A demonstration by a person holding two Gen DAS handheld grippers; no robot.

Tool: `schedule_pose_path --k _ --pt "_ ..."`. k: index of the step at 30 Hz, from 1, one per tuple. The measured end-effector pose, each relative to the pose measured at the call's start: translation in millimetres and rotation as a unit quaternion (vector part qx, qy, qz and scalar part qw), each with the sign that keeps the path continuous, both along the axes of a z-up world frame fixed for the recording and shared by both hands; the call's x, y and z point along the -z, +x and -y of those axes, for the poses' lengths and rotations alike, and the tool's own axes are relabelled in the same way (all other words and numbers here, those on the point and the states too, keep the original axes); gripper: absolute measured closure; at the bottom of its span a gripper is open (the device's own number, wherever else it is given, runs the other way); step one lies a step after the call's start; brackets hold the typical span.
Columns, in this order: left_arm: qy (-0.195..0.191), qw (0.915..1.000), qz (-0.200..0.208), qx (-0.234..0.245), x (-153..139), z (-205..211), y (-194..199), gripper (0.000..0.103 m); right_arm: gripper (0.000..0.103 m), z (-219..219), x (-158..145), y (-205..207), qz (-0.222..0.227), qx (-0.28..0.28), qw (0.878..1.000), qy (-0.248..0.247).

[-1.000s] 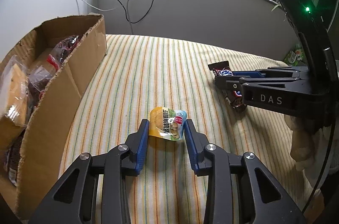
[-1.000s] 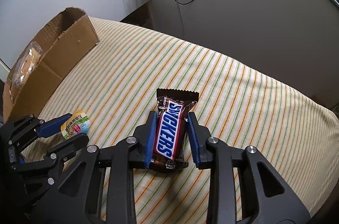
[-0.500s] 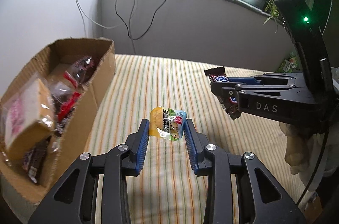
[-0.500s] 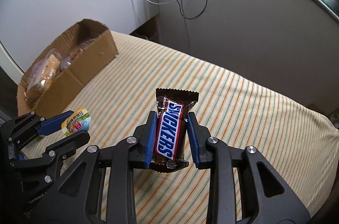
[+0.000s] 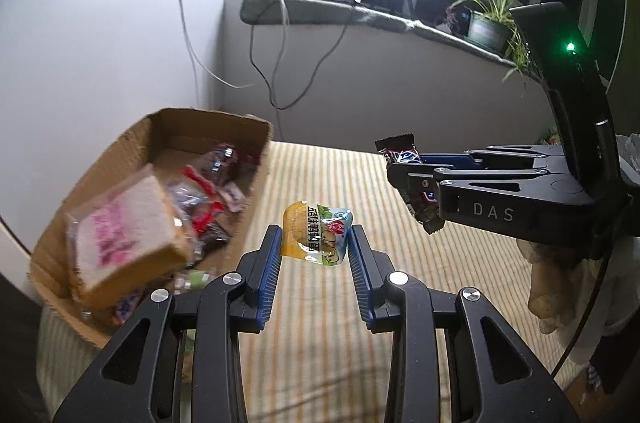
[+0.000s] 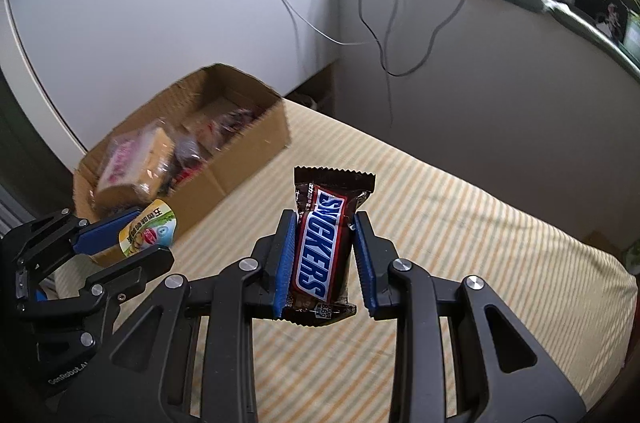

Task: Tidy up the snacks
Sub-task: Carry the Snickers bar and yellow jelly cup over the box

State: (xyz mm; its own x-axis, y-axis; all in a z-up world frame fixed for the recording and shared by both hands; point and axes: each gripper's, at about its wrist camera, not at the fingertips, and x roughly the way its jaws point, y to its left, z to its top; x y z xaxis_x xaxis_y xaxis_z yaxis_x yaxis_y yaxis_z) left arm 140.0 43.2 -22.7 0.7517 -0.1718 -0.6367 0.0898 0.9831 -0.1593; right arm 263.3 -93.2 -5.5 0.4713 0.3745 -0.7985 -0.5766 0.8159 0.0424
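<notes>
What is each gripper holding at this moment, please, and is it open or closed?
Left gripper: closed on the yellow-green snack packet.
Right gripper: closed on the Snickers bar.

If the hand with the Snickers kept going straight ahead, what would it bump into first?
Probably the striped bed cover, just beyond the Snickers bar clamped in the right gripper. The cardboard box lies off to its left, out of that line. Depth is hard to judge.
</notes>
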Motion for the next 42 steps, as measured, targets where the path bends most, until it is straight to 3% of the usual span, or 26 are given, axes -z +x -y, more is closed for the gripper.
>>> schedule_pose_path --k 25,42 --pt "0.001 0.998 0.011 -0.062 -12 -84 19 0.071 0.074 -111 -5 15 -0.003 -0.07 0.997 0.022" --pt "-0.002 0.997 -0.002 -0.077 1 -109 48 0.071 0.074 -152 25 43 -0.043 -0.093 0.994 0.023"
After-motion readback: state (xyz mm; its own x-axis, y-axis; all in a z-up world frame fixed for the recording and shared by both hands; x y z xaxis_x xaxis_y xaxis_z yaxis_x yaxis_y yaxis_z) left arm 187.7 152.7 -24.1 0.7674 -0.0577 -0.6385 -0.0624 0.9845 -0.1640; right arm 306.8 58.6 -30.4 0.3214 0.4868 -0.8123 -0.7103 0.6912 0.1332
